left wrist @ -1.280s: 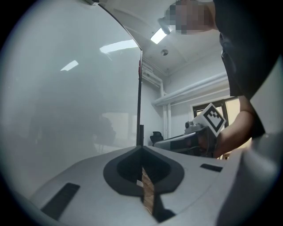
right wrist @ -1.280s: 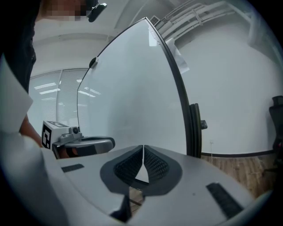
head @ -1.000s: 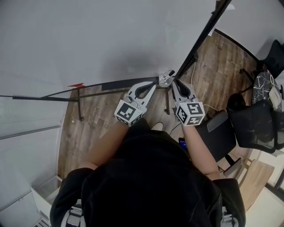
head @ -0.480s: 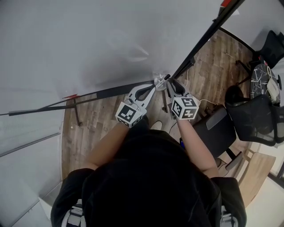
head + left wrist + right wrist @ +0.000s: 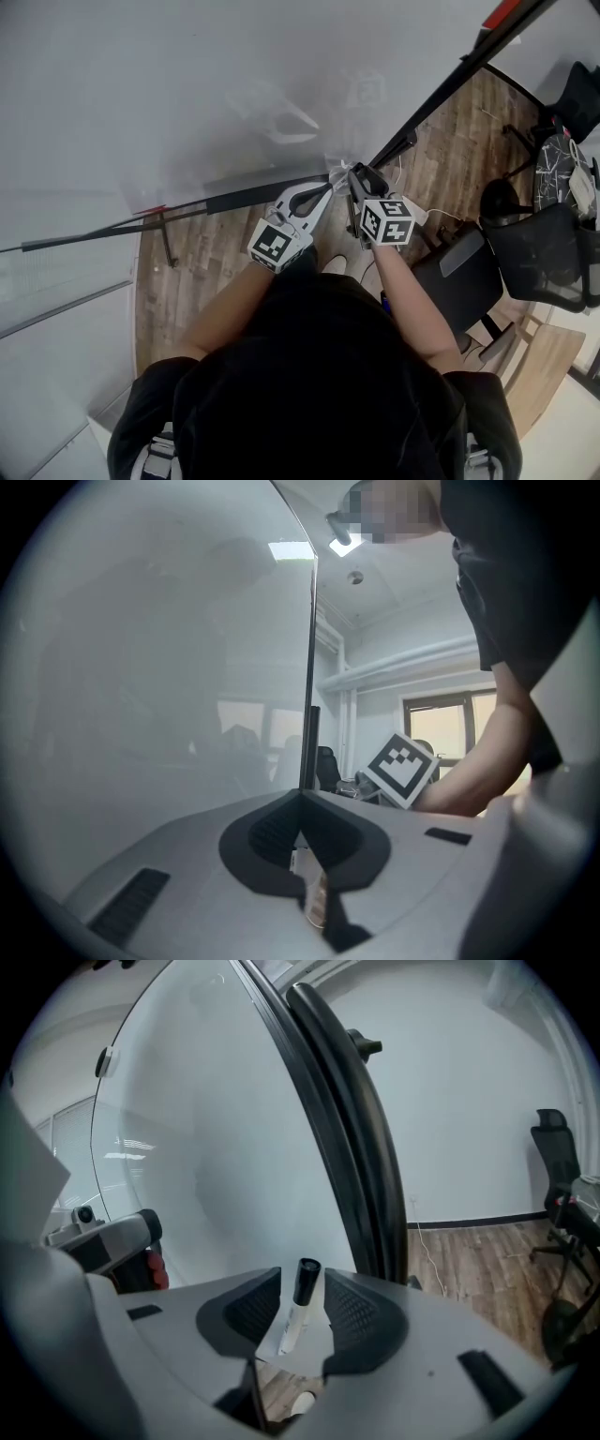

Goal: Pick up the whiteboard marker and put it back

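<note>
The whiteboard marker [image 5: 298, 1312], white with a black cap, stands tilted between the jaws of my right gripper [image 5: 302, 1309]. Those jaws are opening, and a small gap shows on each side of the marker. It lies against the lower edge of the whiteboard [image 5: 216, 1147], beside the black frame post [image 5: 356, 1129]. In the head view my right gripper [image 5: 354, 174] points at the board's lower right corner, with my left gripper [image 5: 331, 180] close on its left. The left gripper's fingertips meet, with nothing between them in the left gripper view.
The large whiteboard [image 5: 187, 94] fills the upper left, with its dark tray [image 5: 248, 195] and a small red thing [image 5: 150, 208] on the tray's left part. A stand leg [image 5: 167, 244] reaches the wooden floor. Black office chairs [image 5: 544, 253] stand at the right.
My right gripper has sunk and drawn left until its tips are right next to the left gripper's at the board's corner. The left gripper has shifted only slightly.
</note>
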Demonstrator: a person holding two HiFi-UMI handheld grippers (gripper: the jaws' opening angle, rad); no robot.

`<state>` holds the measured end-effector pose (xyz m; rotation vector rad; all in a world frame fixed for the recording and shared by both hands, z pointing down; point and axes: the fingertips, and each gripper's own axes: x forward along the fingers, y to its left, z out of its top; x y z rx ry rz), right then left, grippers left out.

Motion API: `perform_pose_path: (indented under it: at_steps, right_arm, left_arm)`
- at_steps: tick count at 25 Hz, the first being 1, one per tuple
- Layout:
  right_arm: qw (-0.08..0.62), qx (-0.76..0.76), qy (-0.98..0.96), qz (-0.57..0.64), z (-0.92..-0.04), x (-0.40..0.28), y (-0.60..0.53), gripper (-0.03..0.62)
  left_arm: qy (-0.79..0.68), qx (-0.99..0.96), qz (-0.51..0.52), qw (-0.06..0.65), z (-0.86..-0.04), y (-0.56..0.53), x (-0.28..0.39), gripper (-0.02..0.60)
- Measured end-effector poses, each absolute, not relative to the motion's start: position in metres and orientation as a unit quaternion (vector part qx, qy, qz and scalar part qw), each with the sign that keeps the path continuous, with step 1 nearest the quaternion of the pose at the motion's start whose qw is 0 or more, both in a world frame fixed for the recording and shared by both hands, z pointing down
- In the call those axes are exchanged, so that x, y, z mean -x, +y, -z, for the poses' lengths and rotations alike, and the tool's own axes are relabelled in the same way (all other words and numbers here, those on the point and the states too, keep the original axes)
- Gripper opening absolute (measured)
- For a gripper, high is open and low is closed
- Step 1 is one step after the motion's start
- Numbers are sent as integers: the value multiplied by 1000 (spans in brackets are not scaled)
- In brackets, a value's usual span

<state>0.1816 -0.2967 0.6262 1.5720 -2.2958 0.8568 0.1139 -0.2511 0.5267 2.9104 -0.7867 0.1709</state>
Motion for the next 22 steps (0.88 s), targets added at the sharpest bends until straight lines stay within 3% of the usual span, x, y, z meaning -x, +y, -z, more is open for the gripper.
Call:
perform_pose_path:
  at_steps: [6,13,22]
  right_arm:
    - [114,-531,-782,-304,-634,-178,-304,136]
    - [103,-536,-784,-297,-630,-177,-305,64]
    - [109,-512,-824,-218,-595,-161,-293,64]
  left_arm:
    - [-266,-960,-60,63,-527,-251,-110,3]
    - [-276,-957,-63,66,-529,-246,-100,3]
    - [-298,-950,-61,63,-521,-235,-83,3]
